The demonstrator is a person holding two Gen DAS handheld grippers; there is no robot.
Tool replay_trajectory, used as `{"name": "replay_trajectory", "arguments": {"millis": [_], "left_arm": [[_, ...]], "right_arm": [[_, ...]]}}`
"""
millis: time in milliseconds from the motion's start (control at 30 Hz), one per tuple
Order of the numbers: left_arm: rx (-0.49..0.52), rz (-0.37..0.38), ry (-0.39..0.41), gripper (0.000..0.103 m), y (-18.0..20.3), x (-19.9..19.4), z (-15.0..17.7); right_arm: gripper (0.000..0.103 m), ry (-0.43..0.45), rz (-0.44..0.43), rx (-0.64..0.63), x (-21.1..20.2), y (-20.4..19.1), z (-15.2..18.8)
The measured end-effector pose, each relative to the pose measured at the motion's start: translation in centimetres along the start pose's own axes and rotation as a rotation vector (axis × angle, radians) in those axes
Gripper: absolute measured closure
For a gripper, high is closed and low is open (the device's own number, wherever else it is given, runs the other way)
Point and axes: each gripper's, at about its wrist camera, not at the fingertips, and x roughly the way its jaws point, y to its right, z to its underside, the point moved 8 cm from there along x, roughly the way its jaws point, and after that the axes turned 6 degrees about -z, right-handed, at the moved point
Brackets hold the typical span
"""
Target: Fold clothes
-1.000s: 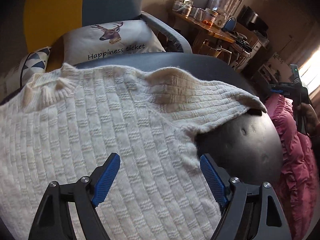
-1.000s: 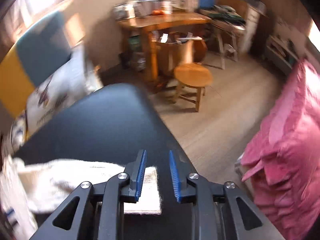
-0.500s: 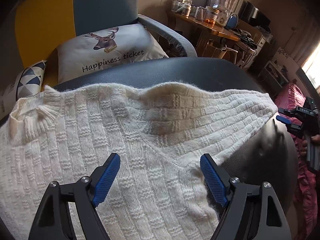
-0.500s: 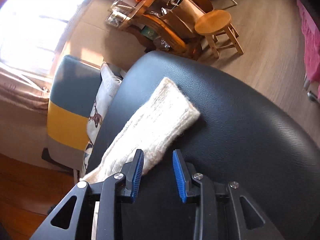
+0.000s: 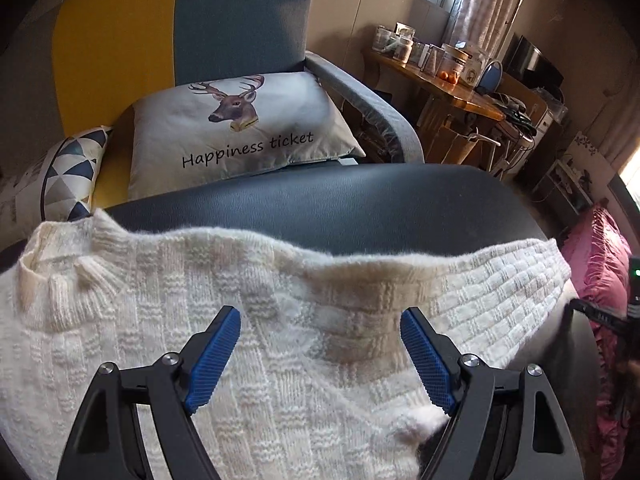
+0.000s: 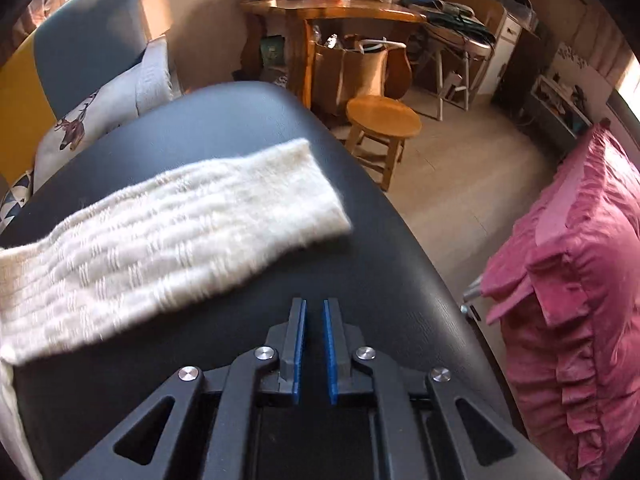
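Empty and drawn nearly together, the right gripper (image 6: 314, 350) is seen low in its frame above bare black cushion (image 6: 400, 280); a second earlier it was set right at the sleeve's cuff. The sleeve (image 6: 180, 236) is now stretched flat toward the upper middle, well clear of the fingers, so it appears released and spread. Spread wide and holding nothing, the left gripper (image 5: 320, 356) is poised over the cream sweater (image 5: 280, 400), laid flat across the lower frame; a fold seems prepared.
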Motion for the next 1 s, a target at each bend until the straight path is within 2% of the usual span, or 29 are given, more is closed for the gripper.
{"name": "replay_trajectory", "arguments": {"millis": [33, 100, 167, 200, 267, 433, 600, 667, 733, 767, 800, 867, 1000], "left_arm": [[0.003, -0.001, -0.017, 0.020, 0.4, 0.9, -0.4], [0.010, 0.008, -0.067, 0.020, 1.3, 2.8, -0.7], [0.019, -0.007, -0.129, 0.020, 1.8, 4.5, 0.0], [0.036, -0.023, -0.114, 0.020, 2.1, 4.6, 0.2], [0.090, -0.036, -0.100, 0.018, 2.6, 4.5, 0.6], [0.185, -0.050, -0.090, 0.015, 3.1, 4.4, 1.5], [0.181, -0.034, -0.082, 0.012, 3.0, 4.4, 1.8], [0.189, -0.038, -0.079, 0.010, 3.1, 4.4, 2.0], [0.195, -0.042, -0.078, 0.009, 3.2, 4.5, 2.1], [0.197, -0.043, -0.077, 0.009, 3.3, 4.4, 2.1], [0.198, -0.044, -0.076, 0.009, 3.3, 4.4, 2.2], [0.175, -0.025, -0.076, 0.009, 3.2, 3.9, 2.2], [0.117, 0.074, -0.032, 0.009, 2.7, 1.2, 1.8]], "right_arm": [[0.091, 0.014, -0.074, 0.073, -0.3, 0.4, 0.4], [0.072, 0.047, -0.370, 0.298, -0.7, 0.9, 1.1], [0.071, 0.061, -0.629, 0.503, -0.6, 1.2, 1.4], [0.069, 0.064, -0.682, 0.554, -0.4, 1.3, 1.4], [0.067, 0.051, -0.698, 0.582, 0.6, 1.0, 1.5], [0.064, 0.113, -0.684, 0.631, 1.7, 0.5, -0.1], [0.057, 0.161, -0.653, 0.656, 2.7, -0.1, -2.5], [0.057, 0.165, -0.611, 0.603, 2.9, -0.8, -3.2], [0.069, 0.150, -0.540, 0.495, 2.6, -1.6, -3.1], [0.090, 0.156, -0.500, 0.476, 2.1, -1.4, -2.5], [0.098, 0.161, -0.460, 0.457, 1.6, -1.3, -1.9], [0.097, 0.172, -0.381, 0.418, 0.5, -1.0, -0.6], [0.098, 0.194, -0.221, 0.340, -1.8, -0.4, 1.8]]}}
